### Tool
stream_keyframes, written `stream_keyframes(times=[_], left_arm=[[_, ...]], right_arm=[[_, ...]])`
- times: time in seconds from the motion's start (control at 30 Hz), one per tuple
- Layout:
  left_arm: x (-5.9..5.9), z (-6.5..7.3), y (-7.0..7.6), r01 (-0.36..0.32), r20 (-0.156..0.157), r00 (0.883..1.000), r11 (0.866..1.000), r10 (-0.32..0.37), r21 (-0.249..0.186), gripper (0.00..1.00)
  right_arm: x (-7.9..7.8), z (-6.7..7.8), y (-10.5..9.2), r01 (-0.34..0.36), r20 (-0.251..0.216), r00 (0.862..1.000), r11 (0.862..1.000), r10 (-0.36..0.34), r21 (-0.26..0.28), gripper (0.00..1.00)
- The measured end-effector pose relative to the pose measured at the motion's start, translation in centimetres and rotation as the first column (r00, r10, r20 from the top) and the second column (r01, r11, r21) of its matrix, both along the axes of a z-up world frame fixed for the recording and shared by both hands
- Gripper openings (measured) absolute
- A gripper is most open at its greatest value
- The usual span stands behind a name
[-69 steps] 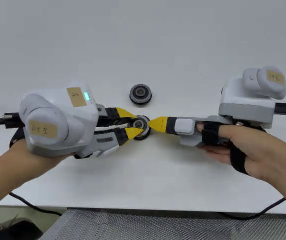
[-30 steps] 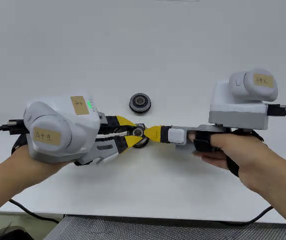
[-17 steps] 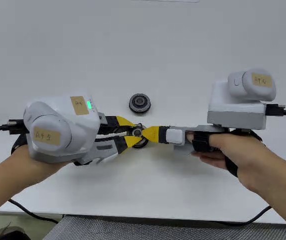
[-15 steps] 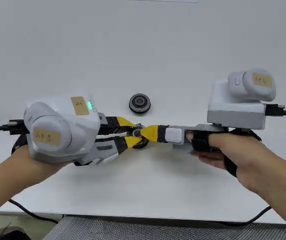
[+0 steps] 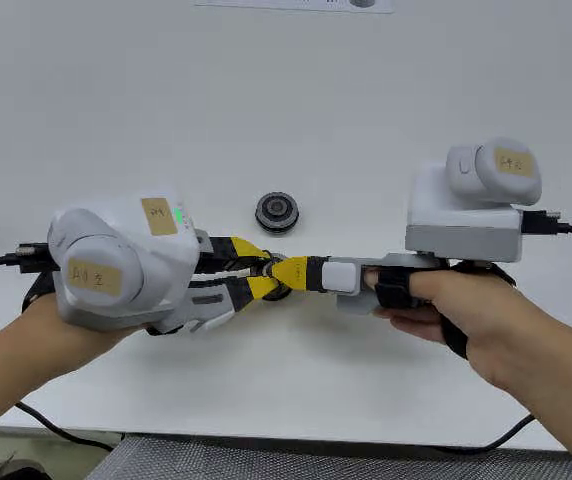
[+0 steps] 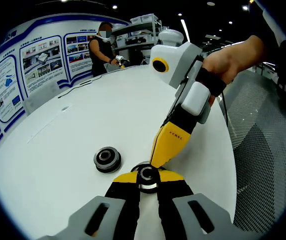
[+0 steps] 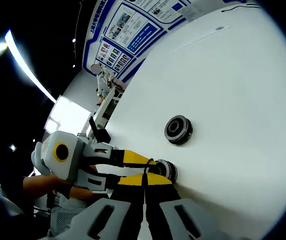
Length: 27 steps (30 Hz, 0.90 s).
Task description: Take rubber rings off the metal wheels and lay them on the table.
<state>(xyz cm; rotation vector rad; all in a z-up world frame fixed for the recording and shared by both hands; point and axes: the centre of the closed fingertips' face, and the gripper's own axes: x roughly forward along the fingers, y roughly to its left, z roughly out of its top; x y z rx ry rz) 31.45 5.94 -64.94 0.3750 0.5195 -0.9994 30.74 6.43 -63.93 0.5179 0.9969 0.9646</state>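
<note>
Pushed my right gripper (image 5: 286, 272) in, jaws pressed together, against wheel (image 6: 147, 176) my left gripper (image 5: 262, 270) pinches; second wheel (image 5: 277, 211) at 12 o'clock.

From overhead, the left hand-held gripper (image 5: 263, 272) hides most of the wheel (image 5: 279, 293); we cannot make out its rubber ring.

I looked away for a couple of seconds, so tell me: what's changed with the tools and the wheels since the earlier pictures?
The right tool has pushed left, its shut yellow tip now against the small black-rimmed metal wheel clamped in the left tool. That grip is unchanged; the second black-rimmed metal wheel lies where it was on the white table.
</note>
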Motion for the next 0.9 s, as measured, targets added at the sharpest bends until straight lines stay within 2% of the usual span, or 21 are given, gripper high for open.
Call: stream_keyframes(times=[0.13, 0.3, 0.53, 0.6, 0.67, 0.8, 0.9], left_arm=[[0.0, 0.0, 0.0, 0.001, 0.004, 1.000, 1.000, -0.001, 0.003, 0.12], [0.0, 0.0, 0.0, 0.017, 0.018, 1.000, 1.000, -0.017, 0.014, 0.12], [0.2, 0.1, 0.3, 0.026, 0.013, 1.000, 0.999, -0.026, 0.035, 0.13], [0.2, 0.5, 0.3, 0.025, 0.009, 1.000, 0.999, -0.025, 0.021, 0.12], [0.5, 1.2, 0.3, 0.016, 0.029, 0.999, 1.000, -0.016, 0.003, 0.09], [0.7, 1.4, 0.7, 0.008, 0.033, 0.999, 1.000, -0.009, 0.011, 0.10], [0.7, 1.9, 1.0, -0.005, 0.033, 0.999, 1.000, 0.005, -0.005, 0.12]], right_arm=[[0.2, 0.1, 0.0, 0.010, -0.003, 1.000, 1.000, -0.010, 0.006, 0.00], [0.3, 0.3, -0.1, 0.038, -0.034, 0.999, 0.999, -0.037, 0.024, 0.01], [0.5, 0.6, 0.0, 0.058, -0.057, 0.997, 0.998, -0.056, 0.037, 0.01], [0.6, 0.8, 0.1, 0.062, -0.061, 0.996, 0.997, -0.059, 0.047, 0.01], [0.9, 1.3, 0.3, 0.081, -0.081, 0.994, 0.994, -0.075, 0.079, 0.01], [1.0, 1.5, 0.5, 0.076, -0.070, 0.995, 0.994, -0.071, 0.072, 0.01], [1.1, 1.7, 0.7, 0.081, -0.076, 0.994, 0.993, -0.075, 0.083, 0.01]])
